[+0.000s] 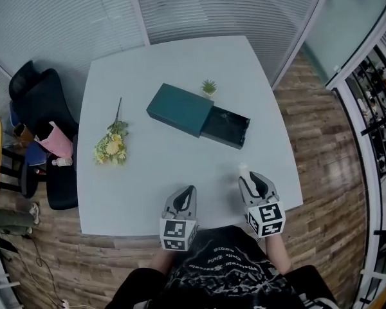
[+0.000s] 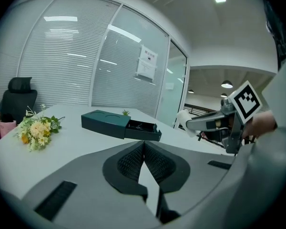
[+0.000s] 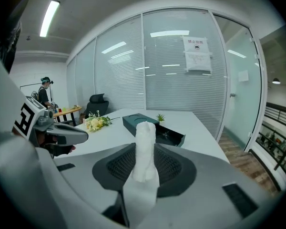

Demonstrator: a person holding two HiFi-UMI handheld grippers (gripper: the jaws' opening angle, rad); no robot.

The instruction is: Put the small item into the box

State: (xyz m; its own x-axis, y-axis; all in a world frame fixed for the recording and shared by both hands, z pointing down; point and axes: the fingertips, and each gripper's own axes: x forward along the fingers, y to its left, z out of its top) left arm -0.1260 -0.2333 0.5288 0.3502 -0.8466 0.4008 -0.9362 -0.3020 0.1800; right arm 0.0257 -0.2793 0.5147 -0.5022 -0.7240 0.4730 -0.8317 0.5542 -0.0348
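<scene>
Detail is coming only from the right gripper view: the right gripper [image 3: 145, 149] is clenching a small white item [image 3: 145, 130], a lumpy upright column sticking up past its jaws. The head view is showing it as a mere pale tip over the table's [image 1: 148, 185] near edge, well apart from the green box [image 1: 179, 108], whose drawer [image 1: 226, 129] is standing open. The left gripper [image 2: 144, 143] is sitting closed, empty.

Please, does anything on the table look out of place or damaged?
Nothing looks damaged or spilled. The green box lies askew on the table with its drawer pulled out, and the flowers lie flat on their side.
</scene>
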